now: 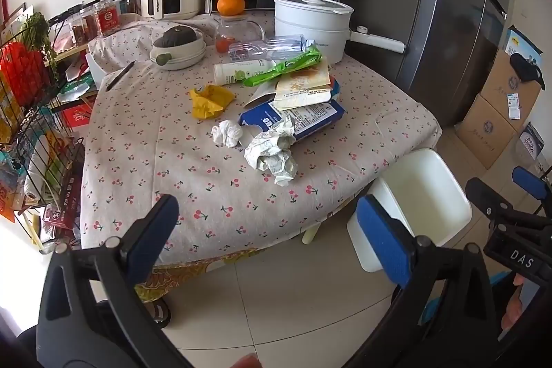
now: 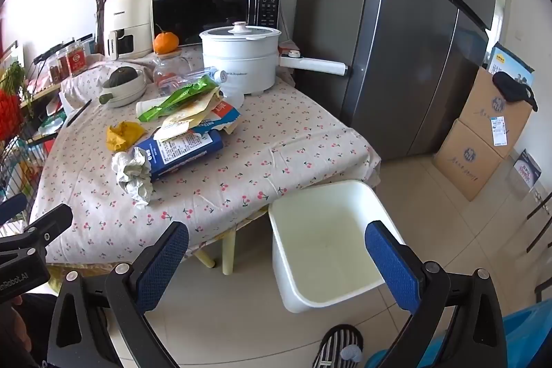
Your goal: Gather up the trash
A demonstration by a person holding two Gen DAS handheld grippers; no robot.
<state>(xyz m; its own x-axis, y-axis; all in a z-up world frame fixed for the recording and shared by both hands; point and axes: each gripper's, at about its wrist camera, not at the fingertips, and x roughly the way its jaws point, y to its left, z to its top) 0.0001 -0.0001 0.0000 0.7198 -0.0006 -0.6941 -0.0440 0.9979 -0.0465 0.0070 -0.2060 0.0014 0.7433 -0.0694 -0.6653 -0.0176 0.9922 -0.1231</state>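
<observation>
I am starting collection: both grippers, left (image 1: 269, 240) and right (image 2: 276, 254), fingers apart, empty; next, crumpled paper (image 1: 272, 154) beside the blue carton (image 1: 303, 119).

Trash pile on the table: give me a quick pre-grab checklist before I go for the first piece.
1. Left hand-held gripper open and holding nothing: ok.
2. Right hand-held gripper open and holding nothing: ok.
3. White bin on the floor by the table corner, mouth open, nothing visible inside: ok.
4. Crumpled white paper nearest the table edge, nothing lying on it: ok.
5. Yellow wrapper apart from the pile, free to lift: ok.
6. Blue carton free to lift: not ok, a beige packet lies on it.
</observation>
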